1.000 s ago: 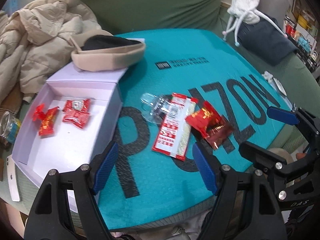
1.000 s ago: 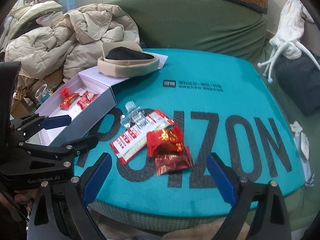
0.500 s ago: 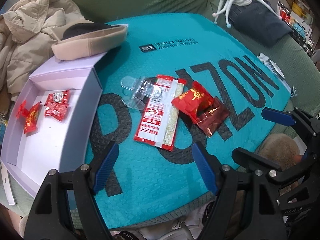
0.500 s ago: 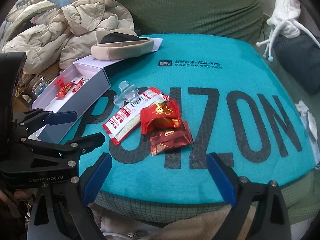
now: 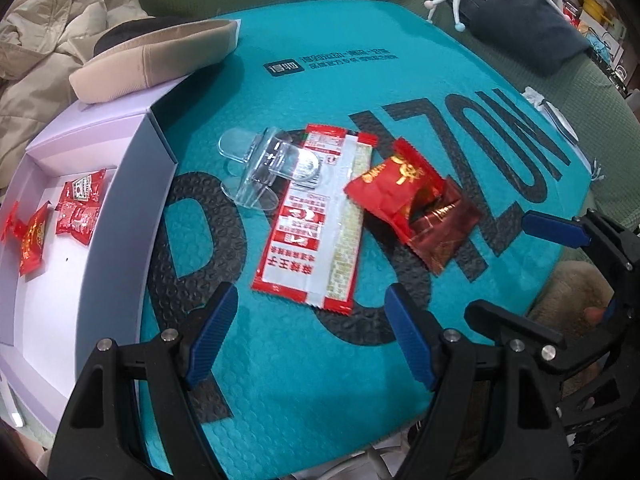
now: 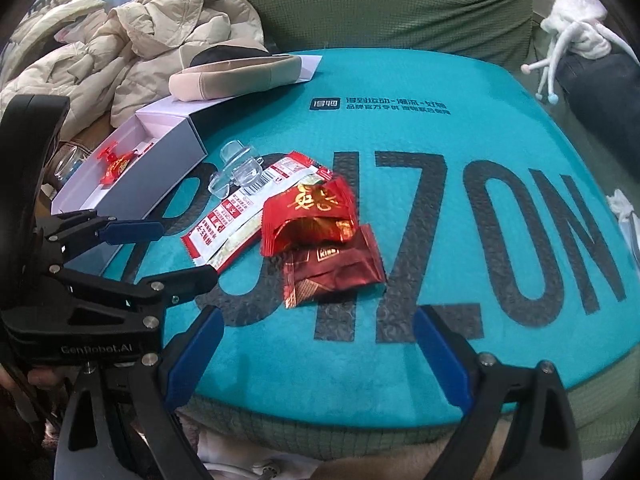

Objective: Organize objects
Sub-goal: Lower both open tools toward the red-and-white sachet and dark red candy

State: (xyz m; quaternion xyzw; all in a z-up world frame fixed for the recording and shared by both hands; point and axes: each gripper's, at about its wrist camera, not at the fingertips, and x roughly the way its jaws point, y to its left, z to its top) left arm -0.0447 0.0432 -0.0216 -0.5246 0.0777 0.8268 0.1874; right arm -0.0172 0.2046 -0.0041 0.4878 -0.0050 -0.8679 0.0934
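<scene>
On the teal mat (image 5: 400, 92) lie a long red-and-white snack packet (image 5: 316, 220), a bright red candy wrapper (image 5: 392, 188), a dark red wrapper (image 5: 444, 232) under it and a clear plastic clip (image 5: 260, 168). My left gripper (image 5: 310, 336) is open, just short of the long packet's near end. My right gripper (image 6: 316, 360) is open, near the mat's front edge below the dark red wrapper (image 6: 332, 268). A white open box (image 5: 100, 256) at the left holds three red candies (image 5: 76, 208).
A beige cap (image 5: 152, 60) rests on the box lid at the back left. A beige jacket (image 6: 132, 52) is piled beyond it. The green sofa (image 6: 400, 8) surrounds the mat. A dark cushion (image 5: 520, 24) with white cords lies at the back right.
Both grippers have moved forward and lower toward the wrappers, which now look larger. Both stay open. No object has moved.
</scene>
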